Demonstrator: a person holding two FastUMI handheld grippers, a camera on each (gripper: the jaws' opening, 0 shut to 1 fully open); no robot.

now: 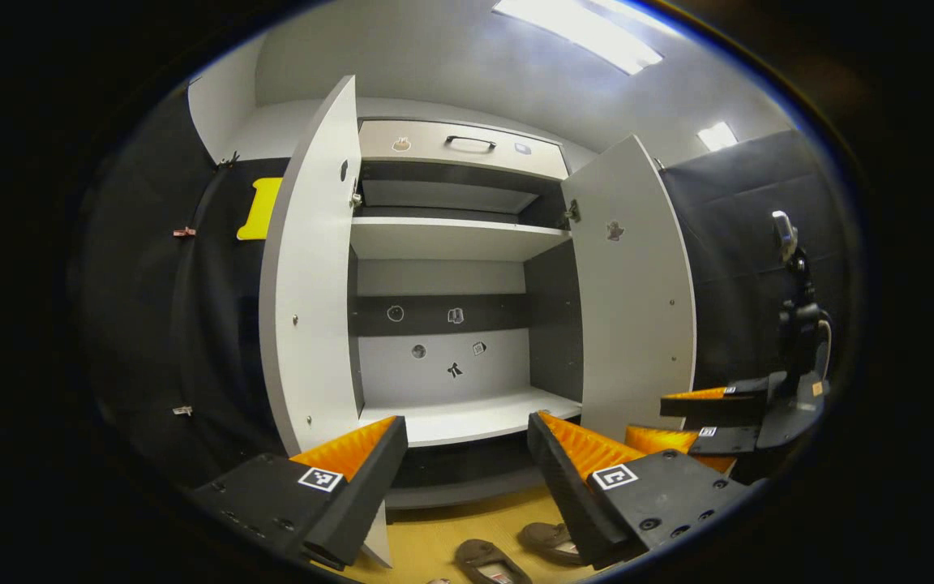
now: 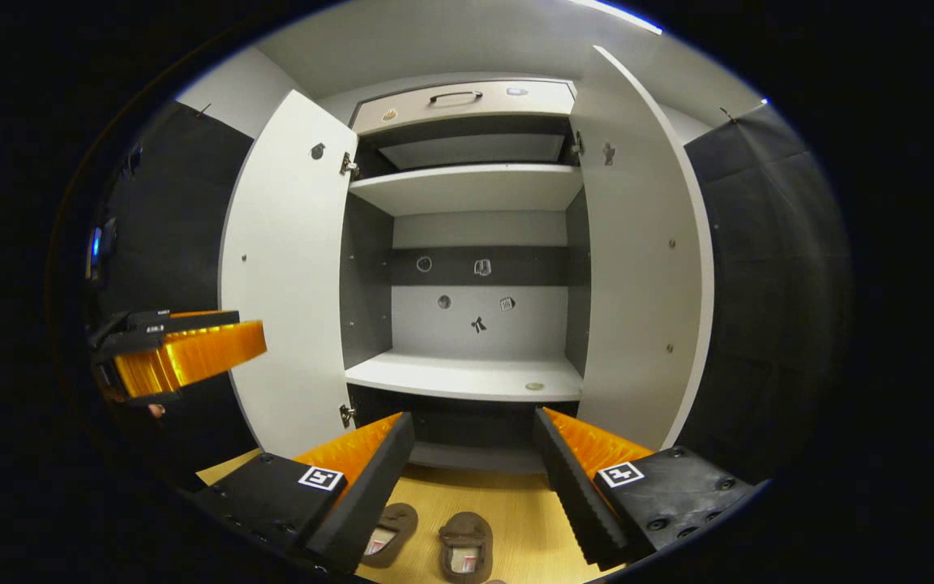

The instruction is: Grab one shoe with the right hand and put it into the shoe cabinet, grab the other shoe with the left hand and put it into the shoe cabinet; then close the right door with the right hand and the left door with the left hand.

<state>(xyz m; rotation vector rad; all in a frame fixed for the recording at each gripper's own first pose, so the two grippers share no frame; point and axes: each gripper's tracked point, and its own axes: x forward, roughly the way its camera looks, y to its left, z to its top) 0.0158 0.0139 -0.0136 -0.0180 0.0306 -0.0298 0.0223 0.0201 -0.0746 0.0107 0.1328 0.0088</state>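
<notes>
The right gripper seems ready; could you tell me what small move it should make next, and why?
Probably lower the right gripper, jaws open, toward the nearer shoe on the floor. Both shoes lie in front of the cabinet, whose doors stand open and lower shelf is bare.

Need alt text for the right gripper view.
Open right gripper faces a shoe cabinet with both doors open and bare shelves. Two shoes lie on the wood floor below; the left gripper hovers at left.

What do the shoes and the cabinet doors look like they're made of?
The shoes look like soft brown fabric or suede: matte, no shine. The cabinet doors look like smooth pale laminated board, probably: flat, thin-edged, with metal hinges.
</notes>
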